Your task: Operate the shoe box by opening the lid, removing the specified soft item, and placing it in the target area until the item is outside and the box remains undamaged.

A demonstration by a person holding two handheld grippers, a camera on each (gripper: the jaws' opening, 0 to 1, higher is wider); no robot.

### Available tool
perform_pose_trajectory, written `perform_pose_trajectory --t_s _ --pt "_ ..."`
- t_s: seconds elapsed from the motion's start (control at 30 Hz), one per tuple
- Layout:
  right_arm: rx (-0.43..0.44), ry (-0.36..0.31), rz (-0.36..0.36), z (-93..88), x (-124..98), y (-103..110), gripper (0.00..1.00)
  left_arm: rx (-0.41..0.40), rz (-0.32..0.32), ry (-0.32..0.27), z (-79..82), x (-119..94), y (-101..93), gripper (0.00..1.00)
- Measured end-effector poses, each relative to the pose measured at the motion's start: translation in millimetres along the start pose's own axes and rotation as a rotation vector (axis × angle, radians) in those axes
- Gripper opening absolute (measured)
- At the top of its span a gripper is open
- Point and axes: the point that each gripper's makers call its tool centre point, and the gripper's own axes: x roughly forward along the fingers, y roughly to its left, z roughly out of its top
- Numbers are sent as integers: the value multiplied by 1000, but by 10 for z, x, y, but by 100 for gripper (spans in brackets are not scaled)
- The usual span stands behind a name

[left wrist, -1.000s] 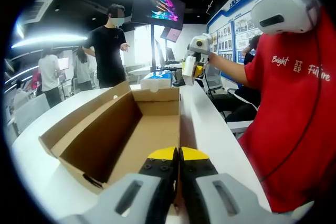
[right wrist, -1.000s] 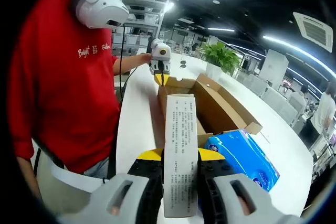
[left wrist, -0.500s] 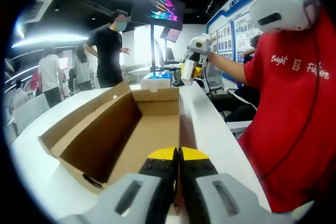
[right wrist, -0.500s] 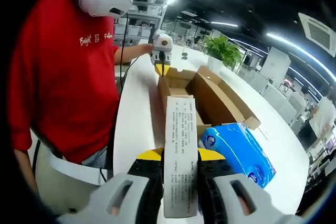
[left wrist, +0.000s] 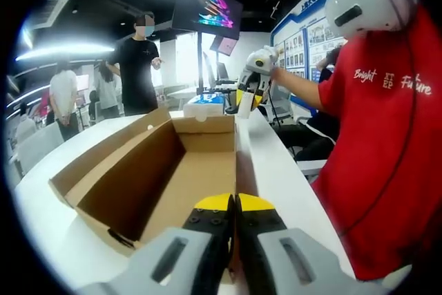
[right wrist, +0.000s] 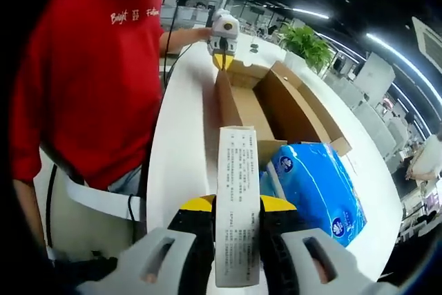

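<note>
Right gripper view shows the right gripper [right wrist: 237, 206] with its yellow-tipped jaws clamped on a narrow white printed carton [right wrist: 237, 212], held upright above the white table [right wrist: 176, 150]. Just beside it lies a blue plastic-wrapped soft tissue pack [right wrist: 314, 191], already outside the open brown cardboard shoe box [right wrist: 266, 112] and resting by the box's near end. At the far end of the box the left gripper [right wrist: 224, 31] pinches the box wall; in the left gripper view its jaws [left wrist: 237, 205] are closed narrow on the cardboard edge, looking along the bare box interior [left wrist: 186, 177]. The carton appears to be what is being carried to the target area, though where that area lies I cannot tell. To do this well, I judge the right hand should keep the carton vertical and lower it onto bare tabletop clear of the tissue pack, releasing only once it stands. The left grip should steady without twisting, so the thin wall does not crease.
</note>
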Motion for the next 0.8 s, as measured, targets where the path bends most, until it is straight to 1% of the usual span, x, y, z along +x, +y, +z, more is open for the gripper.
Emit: perform_pose_trajectory --t_s 0.03,0.3,0.57,0.6,0.8 --pt "-13 25 11 -23 1 6 21 -1 0 1 1 1 -1 1" --pt "-32 57 27 -49 102 -24 21 -2 3 3 3 4 1 1" --pt "-57 114 75 -150 175 78 21 -1 -1 2 0 1 1 1" --pt "-66 130 82 -174 180 90 21 0 0 1 2 1 1 1" --pt "-74 160 119 -246 220 117 21 4 3 -1 -1 -4 5 1"
